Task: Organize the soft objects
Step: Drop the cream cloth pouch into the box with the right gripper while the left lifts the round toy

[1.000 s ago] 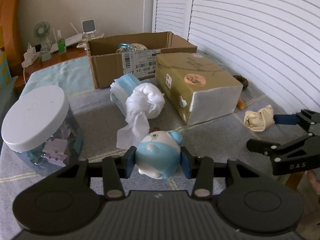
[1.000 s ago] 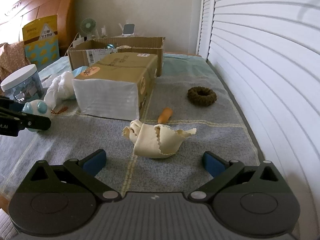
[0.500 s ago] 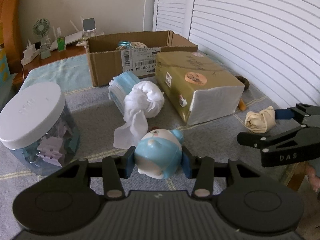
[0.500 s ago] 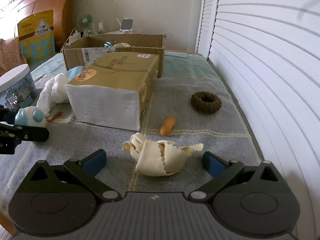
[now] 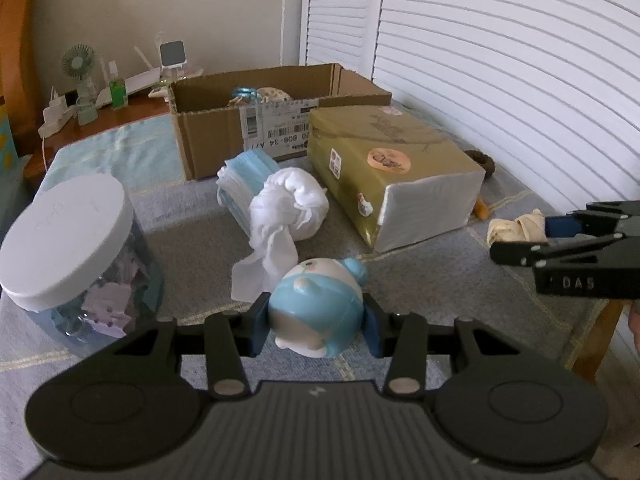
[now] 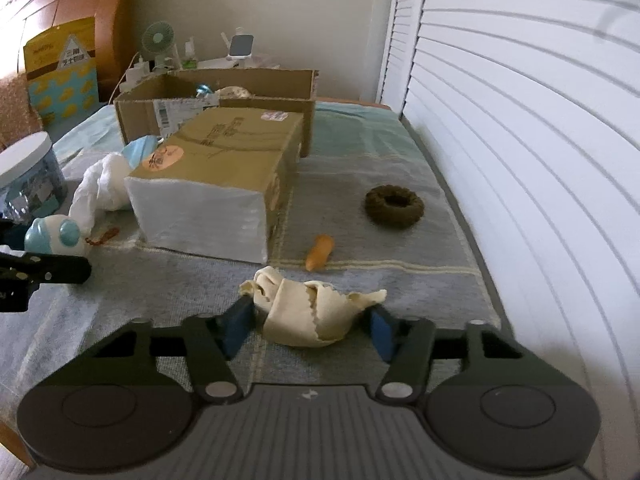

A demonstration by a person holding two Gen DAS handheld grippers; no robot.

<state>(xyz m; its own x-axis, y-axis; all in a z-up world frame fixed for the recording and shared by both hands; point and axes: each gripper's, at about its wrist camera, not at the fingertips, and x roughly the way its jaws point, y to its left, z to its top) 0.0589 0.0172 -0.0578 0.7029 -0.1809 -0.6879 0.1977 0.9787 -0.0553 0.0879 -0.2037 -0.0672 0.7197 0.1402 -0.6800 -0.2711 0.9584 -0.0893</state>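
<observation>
Since the earlier frame my right gripper [image 6: 307,330] has been closing its fingers around the cream cloth [image 6: 310,314], which now sits between the blue pads; I cannot see them pressing it yet, so I count it ungripped.

Far left stands a clear plastic jar [image 5: 76,256] with a smooth white lid. Beside it my left gripper [image 5: 316,322] is clenched on the glossy, rounded blue-and-white bear toy [image 5: 318,308]. Behind that lie a knotted white rag [image 5: 286,208] and a stack of blue face masks [image 5: 244,176], then the open cardboard box [image 5: 224,136], with the olive tissue pack [image 5: 394,176] touching its front.

To the right the grey woven bed cover [image 6: 400,276] is open, holding only a small orange piece [image 6: 320,252] and a fuzzy brown ring [image 6: 394,206]. The cover ends at the white slatted doors [image 6: 520,160].
</observation>
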